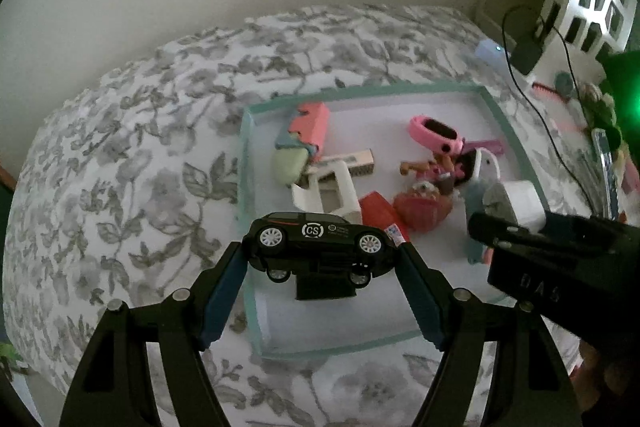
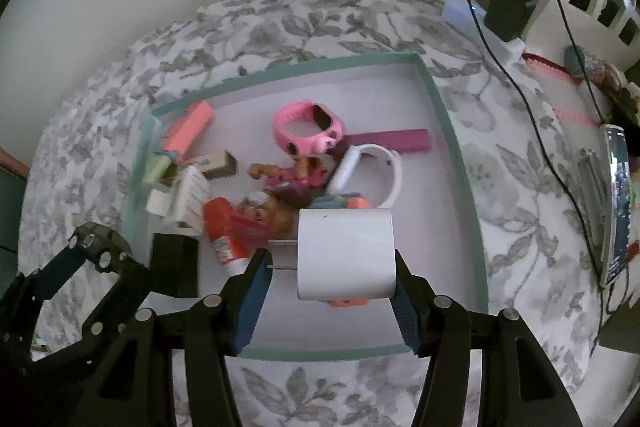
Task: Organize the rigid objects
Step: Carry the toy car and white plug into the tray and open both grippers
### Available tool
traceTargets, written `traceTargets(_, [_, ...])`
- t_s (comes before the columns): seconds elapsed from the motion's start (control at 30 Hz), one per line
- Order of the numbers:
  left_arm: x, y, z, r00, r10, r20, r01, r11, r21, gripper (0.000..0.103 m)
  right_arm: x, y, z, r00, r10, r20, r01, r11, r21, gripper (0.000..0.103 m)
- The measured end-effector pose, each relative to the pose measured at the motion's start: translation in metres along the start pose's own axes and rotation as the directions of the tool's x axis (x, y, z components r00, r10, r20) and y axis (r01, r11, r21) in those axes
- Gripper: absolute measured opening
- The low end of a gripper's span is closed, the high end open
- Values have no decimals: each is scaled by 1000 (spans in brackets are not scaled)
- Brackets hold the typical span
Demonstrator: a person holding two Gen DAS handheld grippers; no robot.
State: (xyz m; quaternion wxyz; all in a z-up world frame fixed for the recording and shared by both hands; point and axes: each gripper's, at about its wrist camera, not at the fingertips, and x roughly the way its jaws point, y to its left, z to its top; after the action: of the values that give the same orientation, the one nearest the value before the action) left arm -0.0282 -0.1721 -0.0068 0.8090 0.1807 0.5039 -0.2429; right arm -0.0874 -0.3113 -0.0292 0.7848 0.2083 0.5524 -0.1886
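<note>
the left tongs [image 1: 322,255] pinch a black toy car [image 1: 320,241] end to end between their blue pads, its side with white wheels and a "cs" mark turned up. the car hangs over the near left part of a shallow tray [image 1: 500,115] with a teal rim and a white floor, which sits on a bed [image 1: 140,167] with a grey leaf-print cover.

the right tongs [image 2: 334,269] pinch a white plug block [image 2: 346,253] across its width, with a thin metal pin sticking out of its left side. it hangs over the near middle of the same tray.

inside the tray lie a pink watch [image 2: 308,127], a white band [image 2: 370,173], a purple strip [image 2: 390,141], a red tube [image 2: 224,235], a black box [image 2: 174,263] by the near left wall, a small doll [image 2: 288,177] and some pink and green blocks [image 2: 188,129] in the far left corner. what sits under the plug block is hard to read; perhaps an orange and blue toy.

to the right of the tray, on the bed, lies a phone [image 2: 616,203] with its screen lit, and a black cable [image 2: 520,95] runs to a dark adapter [image 2: 506,11].
</note>
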Motion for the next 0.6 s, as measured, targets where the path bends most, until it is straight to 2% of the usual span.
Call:
traceTargets(0.3, [17, -10, -2, 999, 27, -38, -25, 999, 43, 77, 3, -5, 3, 1000, 9, -6, -9, 1000, 9, 60])
traceTargets(0.6, [19, -15, -2, 999, 41, -23, -39, 996, 74, 77, -1, -1, 6, 1000, 16, 18, -16, 1000, -6, 60])
